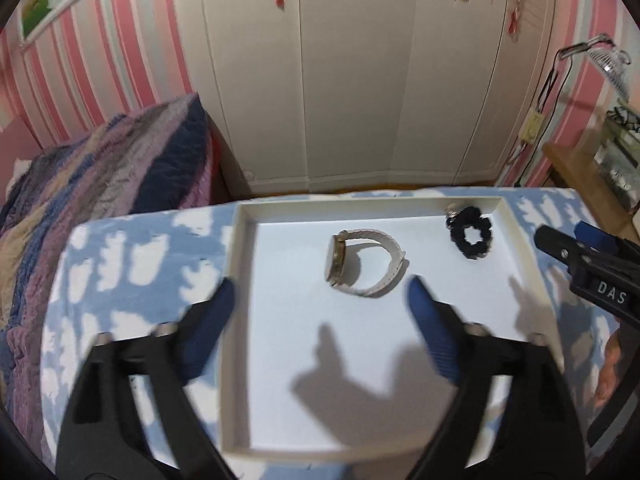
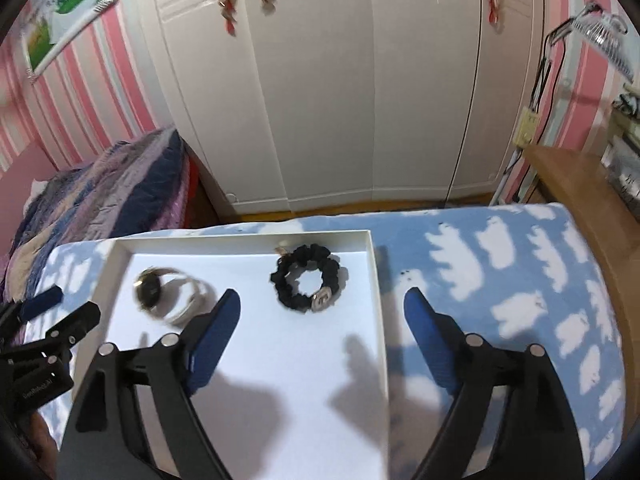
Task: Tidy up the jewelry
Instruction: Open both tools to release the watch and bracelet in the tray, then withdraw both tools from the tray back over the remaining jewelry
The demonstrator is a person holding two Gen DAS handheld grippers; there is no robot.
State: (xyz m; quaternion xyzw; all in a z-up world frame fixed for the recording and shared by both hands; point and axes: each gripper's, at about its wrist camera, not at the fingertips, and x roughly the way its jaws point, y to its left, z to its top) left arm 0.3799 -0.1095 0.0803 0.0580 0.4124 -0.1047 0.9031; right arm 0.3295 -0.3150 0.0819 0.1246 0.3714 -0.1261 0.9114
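White-strapped wristwatch (image 1: 362,262) lies on its side mid-tray, gold case toward the left. Black scrunchie (image 1: 470,237) with a small metal charm sits in the far right corner of the shallow white tray (image 1: 240,240), well apart from the watch. Tray rests on a blue cloud-print tablecloth (image 2: 500,272). Left gripper (image 1: 320,296) hovers over the tray's near side, jaws wide apart, nothing held. Right gripper (image 2: 322,308) near the tray's right edge, jaws also spread, empty. White wardrobe (image 2: 340,80) behind, striped bedspread (image 1: 100,168) at left.
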